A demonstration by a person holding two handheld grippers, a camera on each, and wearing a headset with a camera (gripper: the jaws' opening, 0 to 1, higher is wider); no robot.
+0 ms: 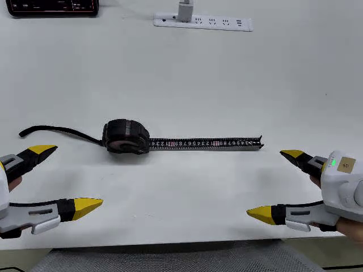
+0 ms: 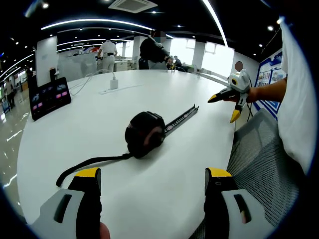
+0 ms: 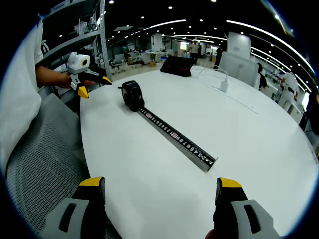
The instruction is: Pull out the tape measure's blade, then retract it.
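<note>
The left tool and right tool gape empty, flanking the tape measure (blade extended).

Three cameras around the tape measure
Head view looks steeply down from the table's near edge; left gripper view faces its case end, right gripper view its blade tip, both low; all share it.

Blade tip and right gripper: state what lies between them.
Only bare table between right gripper and blade tip, seen in the right gripper view.
</note>
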